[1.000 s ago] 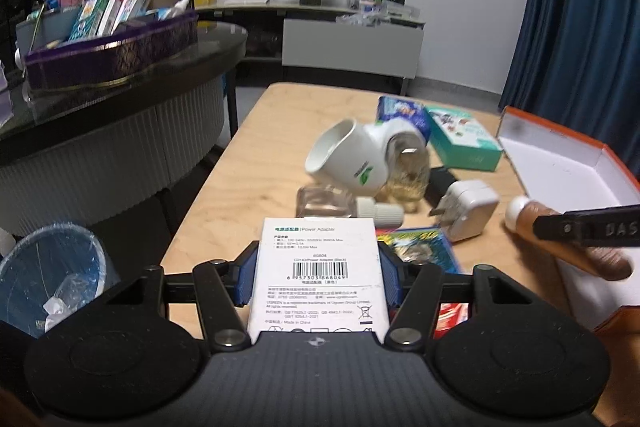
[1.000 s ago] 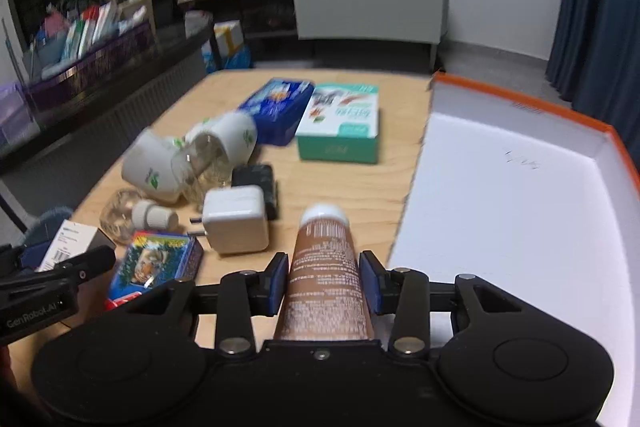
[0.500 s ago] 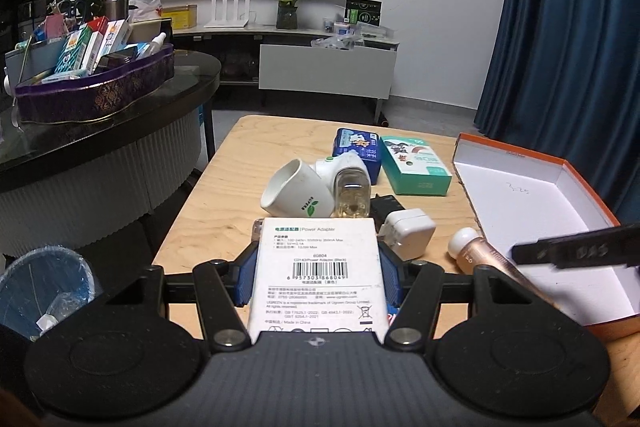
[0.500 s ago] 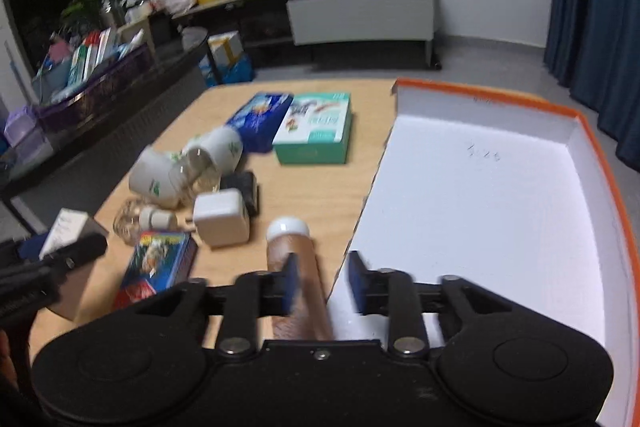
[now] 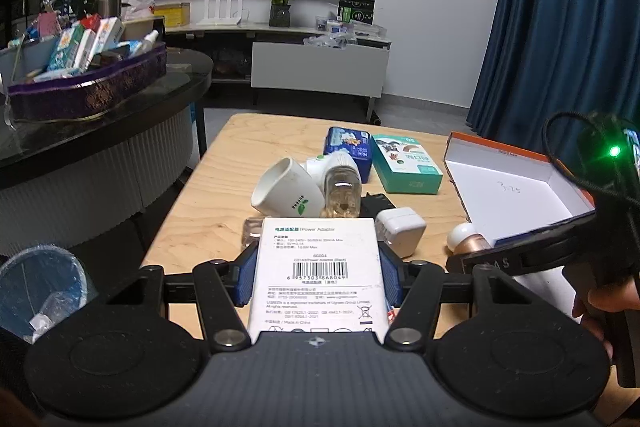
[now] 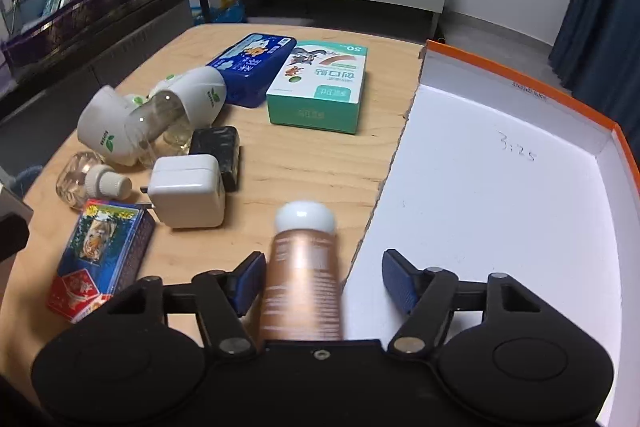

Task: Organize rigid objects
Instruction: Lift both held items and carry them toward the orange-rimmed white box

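Left hand-held gripper [image 5: 316, 269] clamped on white adapter box [image 5: 318, 267], held above worktop [image 5: 224, 163]. Right hand-held gripper [image 6: 324, 277] spread wide; brown tube [image 6: 302, 275] lies between fingers, touching left pad, beside edge of orange-rimmed box lid [image 6: 520, 95].

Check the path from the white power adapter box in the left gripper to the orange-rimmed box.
Not clear: the right gripper and the brown tube sit between the power adapter box and the orange-rimmed box.
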Motion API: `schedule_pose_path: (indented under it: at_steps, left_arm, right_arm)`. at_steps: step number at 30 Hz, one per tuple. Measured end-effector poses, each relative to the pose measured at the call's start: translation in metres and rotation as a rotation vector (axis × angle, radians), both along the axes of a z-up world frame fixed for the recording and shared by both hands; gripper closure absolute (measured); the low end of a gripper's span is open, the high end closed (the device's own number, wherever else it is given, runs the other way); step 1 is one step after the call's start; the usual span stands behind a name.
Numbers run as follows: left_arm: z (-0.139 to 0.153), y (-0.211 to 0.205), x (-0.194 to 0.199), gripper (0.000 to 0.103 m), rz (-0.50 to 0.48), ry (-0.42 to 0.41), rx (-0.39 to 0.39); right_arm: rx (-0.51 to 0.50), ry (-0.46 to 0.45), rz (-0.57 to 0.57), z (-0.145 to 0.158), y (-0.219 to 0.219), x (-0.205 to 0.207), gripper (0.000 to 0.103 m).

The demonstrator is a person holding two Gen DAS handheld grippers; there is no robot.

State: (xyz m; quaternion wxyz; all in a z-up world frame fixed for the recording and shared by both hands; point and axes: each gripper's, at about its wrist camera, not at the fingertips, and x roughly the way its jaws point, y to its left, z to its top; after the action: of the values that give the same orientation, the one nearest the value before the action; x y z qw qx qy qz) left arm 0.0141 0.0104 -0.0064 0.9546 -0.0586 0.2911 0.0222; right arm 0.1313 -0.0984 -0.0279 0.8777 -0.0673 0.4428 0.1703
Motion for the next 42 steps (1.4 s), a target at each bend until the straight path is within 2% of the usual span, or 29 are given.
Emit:
schedule_pose_path:
  at_steps: [4, 8, 22, 28, 31, 36, 42]
  left_arm:
    - [0.001, -0.006, -0.001, 0.043, -0.016, 0.002, 0.009]
    - [0.004, -0.006, -0.002, 0.043, -0.012, -0.003, 0.012]
    - [0.032, -0.032, -0.004, 0.043, -0.065, -0.063, 0.036]
    - [0.049, -0.058, 0.01, 0.043, -0.13, -0.096, 0.037]
    - [0.057, -0.076, 0.021, 0.043, -0.17, -0.11, 0.031]
    - [0.062, -0.11, 0.042, 0.043, -0.239, -0.124, 0.033]
    - [0.053, -0.138, 0.068, 0.043, -0.297, -0.105, 0.026]
  right_arm:
    - [-0.013, -0.058, 0.019, 0.0, 0.008, -0.009, 0.059]
    - [0.08, -0.066, 0.002, 0.006, 0.001, -0.016, 0.059]
    - [0.276, -0.261, -0.117, 0.08, -0.059, -0.04, 0.06]
    - [0.272, -0.363, -0.185, 0.116, -0.095, -0.044, 0.06]
    - [0.247, -0.386, -0.218, 0.126, -0.114, -0.044, 0.06]
    - [0.215, -0.389, -0.265, 0.129, -0.147, -0.043, 0.06]
    - [0.201, -0.368, -0.304, 0.121, -0.175, -0.04, 0.06]
